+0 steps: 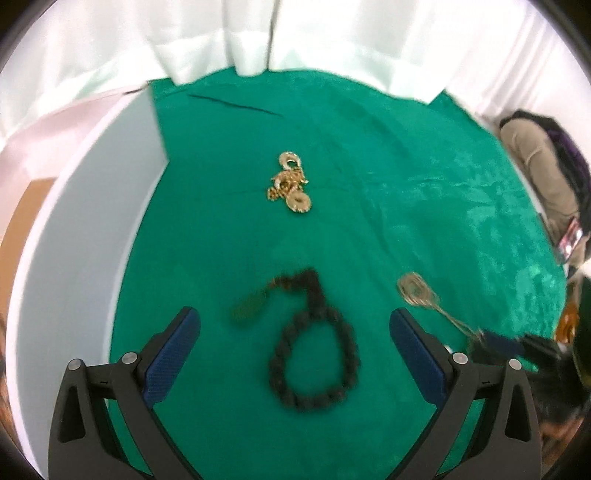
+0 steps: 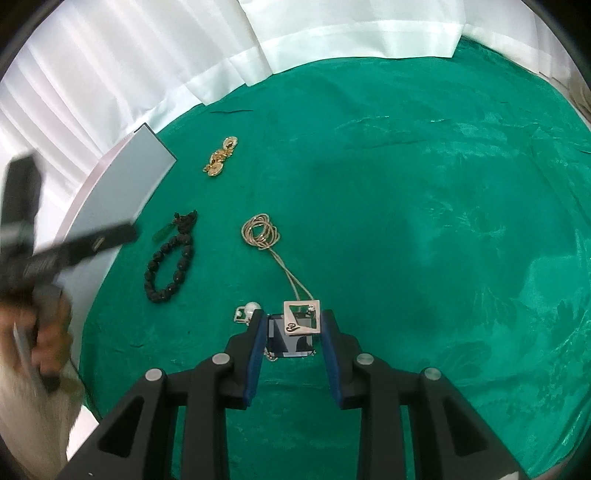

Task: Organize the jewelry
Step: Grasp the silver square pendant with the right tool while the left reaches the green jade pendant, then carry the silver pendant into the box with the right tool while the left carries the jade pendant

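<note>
A black bead bracelet with a green tassel lies on the green cloth between the fingers of my open left gripper; it also shows in the right wrist view. A gold jewelry cluster lies farther back, seen too in the right wrist view. A rose-gold coiled chain runs to a square pendant, which rests on a dark square gem between the fingers of my right gripper. The jaws stand partly open around them. A pearl piece lies just left of them.
A grey-white box stands along the left edge of the cloth, also visible in the right wrist view. White curtains hang behind. The green cloth stretches wide to the right. A seated person is at the far right.
</note>
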A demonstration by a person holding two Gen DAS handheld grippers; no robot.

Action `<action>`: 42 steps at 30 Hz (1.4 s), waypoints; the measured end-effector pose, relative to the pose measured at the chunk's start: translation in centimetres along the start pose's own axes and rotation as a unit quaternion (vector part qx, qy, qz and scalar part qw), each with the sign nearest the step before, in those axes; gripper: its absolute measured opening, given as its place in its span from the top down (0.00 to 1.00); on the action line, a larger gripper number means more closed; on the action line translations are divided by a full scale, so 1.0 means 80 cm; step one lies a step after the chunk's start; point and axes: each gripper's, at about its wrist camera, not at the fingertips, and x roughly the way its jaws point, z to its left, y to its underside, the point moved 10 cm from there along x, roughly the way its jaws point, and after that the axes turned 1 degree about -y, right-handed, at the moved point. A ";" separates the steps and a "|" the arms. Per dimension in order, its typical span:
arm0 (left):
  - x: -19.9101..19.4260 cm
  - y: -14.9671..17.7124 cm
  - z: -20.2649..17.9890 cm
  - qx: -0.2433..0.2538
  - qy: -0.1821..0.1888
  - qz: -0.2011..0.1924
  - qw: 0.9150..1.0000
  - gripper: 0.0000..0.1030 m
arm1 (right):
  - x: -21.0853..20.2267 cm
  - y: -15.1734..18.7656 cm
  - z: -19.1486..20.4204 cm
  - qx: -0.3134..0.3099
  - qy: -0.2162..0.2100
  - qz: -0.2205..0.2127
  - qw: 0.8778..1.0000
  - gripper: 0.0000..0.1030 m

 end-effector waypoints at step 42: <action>-0.225 -0.007 0.049 -0.142 0.131 -0.125 0.973 0.89 | -0.111 -0.089 0.104 -0.052 -0.109 -0.044 0.992 0.71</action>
